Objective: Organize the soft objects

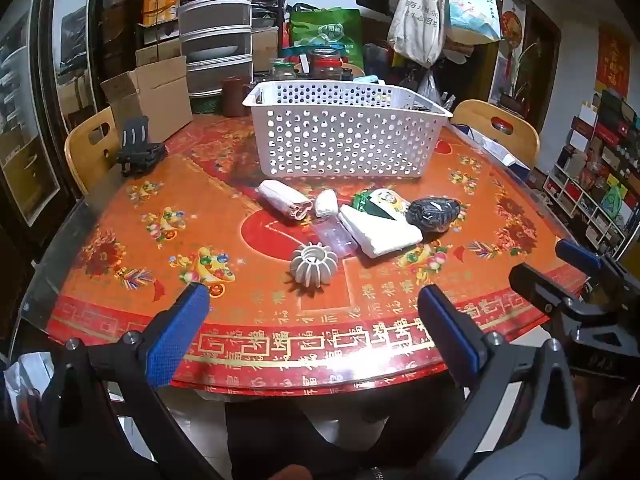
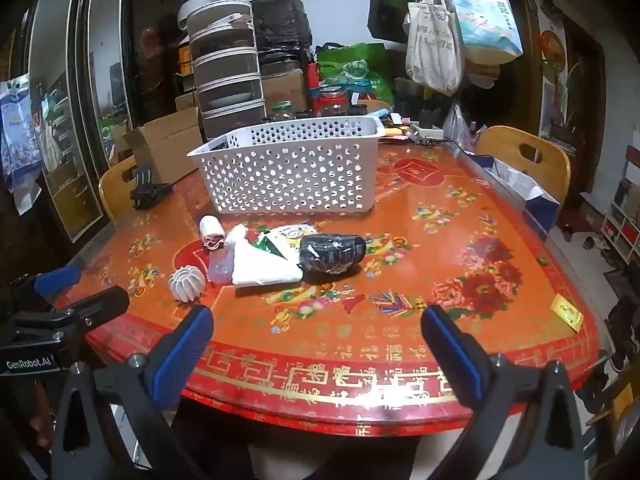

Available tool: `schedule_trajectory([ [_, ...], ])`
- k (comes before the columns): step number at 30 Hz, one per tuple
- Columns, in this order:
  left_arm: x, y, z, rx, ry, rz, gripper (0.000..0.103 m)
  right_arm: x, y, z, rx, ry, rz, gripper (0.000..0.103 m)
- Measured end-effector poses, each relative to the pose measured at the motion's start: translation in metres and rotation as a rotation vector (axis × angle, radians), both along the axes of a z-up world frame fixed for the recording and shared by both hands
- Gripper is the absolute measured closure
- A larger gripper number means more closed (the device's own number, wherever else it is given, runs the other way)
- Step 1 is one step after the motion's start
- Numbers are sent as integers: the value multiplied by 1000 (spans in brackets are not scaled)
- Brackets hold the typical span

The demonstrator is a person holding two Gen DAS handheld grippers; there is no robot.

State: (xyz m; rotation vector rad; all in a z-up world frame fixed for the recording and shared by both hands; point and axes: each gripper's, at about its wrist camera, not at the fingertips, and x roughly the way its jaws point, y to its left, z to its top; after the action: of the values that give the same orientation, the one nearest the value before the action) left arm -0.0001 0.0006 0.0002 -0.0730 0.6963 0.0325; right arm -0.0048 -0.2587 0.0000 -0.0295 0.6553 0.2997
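Two claws, both mine, hang spread wide over the near edge of the table [image 1: 120,248], gripping nothing: left gripper [image 1: 314,312], right gripper [image 2: 318,330]. Soft things lie clustered mid-table, just before the white basket [image 1: 344,136]: a rolled cloth [image 1: 284,199], a folded white towel [image 1: 380,230], a dark bundle [image 1: 434,211] and a ribbed white ball [image 1: 314,266] nearest me.

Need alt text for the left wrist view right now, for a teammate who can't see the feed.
The left tool hangs open and empty over the near edge of a red patterned table. Ahead lie a ribbed white ball, a folded white cloth, a rolled towel and a dark bundle, before a white perforated basket. The right tool shows at right.
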Motion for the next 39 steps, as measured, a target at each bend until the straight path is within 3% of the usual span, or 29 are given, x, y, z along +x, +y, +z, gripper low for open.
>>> schedule_trajectory([
  [3,-1,-4,2,30,-6,-7,0,-1,0,1,5,-6,-1,0],
  [39,-4,1,9,17,-25,-6,0,-4,7,3,13,-4,32,0],
])
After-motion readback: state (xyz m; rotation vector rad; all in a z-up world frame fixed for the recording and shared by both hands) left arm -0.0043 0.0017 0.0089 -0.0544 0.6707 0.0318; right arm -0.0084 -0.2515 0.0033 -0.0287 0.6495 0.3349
